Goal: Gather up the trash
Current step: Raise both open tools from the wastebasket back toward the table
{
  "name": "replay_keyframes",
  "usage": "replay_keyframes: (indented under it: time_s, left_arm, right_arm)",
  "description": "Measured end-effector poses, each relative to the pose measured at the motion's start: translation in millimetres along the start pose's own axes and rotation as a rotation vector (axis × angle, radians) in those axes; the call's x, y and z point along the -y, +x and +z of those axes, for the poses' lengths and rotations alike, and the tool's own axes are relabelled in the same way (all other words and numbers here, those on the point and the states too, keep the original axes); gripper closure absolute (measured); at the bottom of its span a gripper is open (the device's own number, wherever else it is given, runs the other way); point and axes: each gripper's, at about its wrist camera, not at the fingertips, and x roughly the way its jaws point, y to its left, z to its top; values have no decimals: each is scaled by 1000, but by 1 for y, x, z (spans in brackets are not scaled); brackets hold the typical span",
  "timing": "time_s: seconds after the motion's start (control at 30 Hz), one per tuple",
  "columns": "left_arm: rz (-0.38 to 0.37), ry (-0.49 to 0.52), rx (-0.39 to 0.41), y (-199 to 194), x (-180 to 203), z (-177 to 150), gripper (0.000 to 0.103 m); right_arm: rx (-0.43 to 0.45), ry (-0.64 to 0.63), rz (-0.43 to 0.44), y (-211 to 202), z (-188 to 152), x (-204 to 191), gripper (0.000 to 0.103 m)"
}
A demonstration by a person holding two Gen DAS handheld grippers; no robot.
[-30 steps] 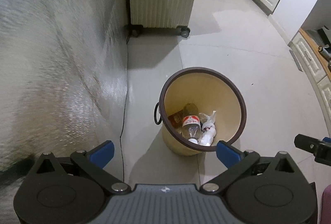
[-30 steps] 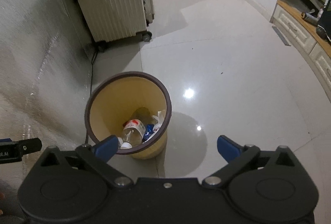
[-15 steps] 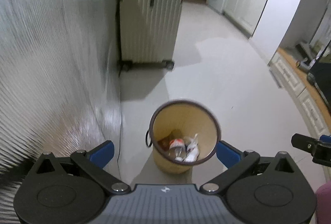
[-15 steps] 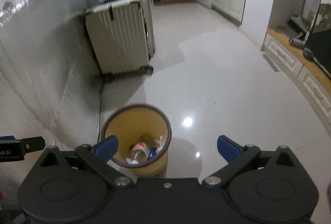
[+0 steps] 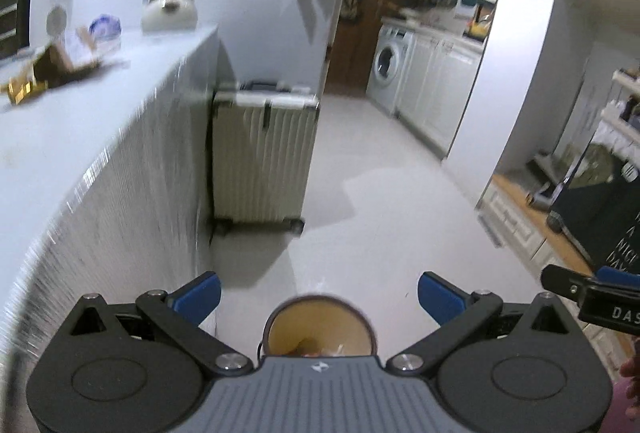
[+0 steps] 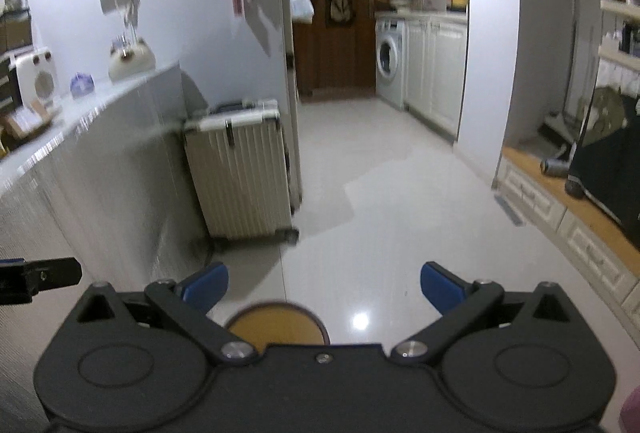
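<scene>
Bin [image 5: 319,325] low in both views, tucked right under the gripper bodies on the pale tiled floor [image 5: 384,217], close beside the long surface [image 5: 80,137]. Left gripper [image 5: 319,293]: jaws spread wide, nothing between them. Right gripper [image 6: 324,283]: same story, wide apart and carrying nothing. Both are tipped up to face the room, so this reads as the gap between drops, hunting for the next piece of rubbish.

Inside the bin, the left view shows only a sliver: yellow inner wall, something brownish and a white scrap at the bottom edge, too hidden to name. The right view gives just rim and wall.

Where next? Likeliest candidate is the brown crumpled litter with a gold wrapper [image 5: 24,89] on the surface at far left, though it is blurred. Reaching it calls for a swing left and up, jaws kept wide, coming down over the loose piece. The cream suitcase [image 5: 262,157] stands against the surface's end, no concern.
</scene>
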Motion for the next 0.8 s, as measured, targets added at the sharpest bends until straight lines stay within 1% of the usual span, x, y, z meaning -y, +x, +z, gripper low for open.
replay_keyframes:
  time_s: [0.17,0.3,0.4,0.57,0.7,0.8]
  left_arm:
    - [-12,26,89,-35,1,20,0]
    - [4,26,146,-60,-7,34,0]
    - [30,26,186,-77,-17,44,0]
    - [69,40,230,-98,-41,62,0]
    - [103,61,249,-108,-64,76,0]
    - [98,67,255,-115,-88,90,0]
  right_arm:
    - [79,-11,13,-26,22,-6,0]
    - [112,-20,35,-40,35,-15,0]
    - [129,-28,57,-47,45,-29,0]
    - [144,-41,113,-49,55,-56,0]
    - [144,-49,147,-48,64,-81,0]
    - [144,-62,176,-46,72,-101,0]
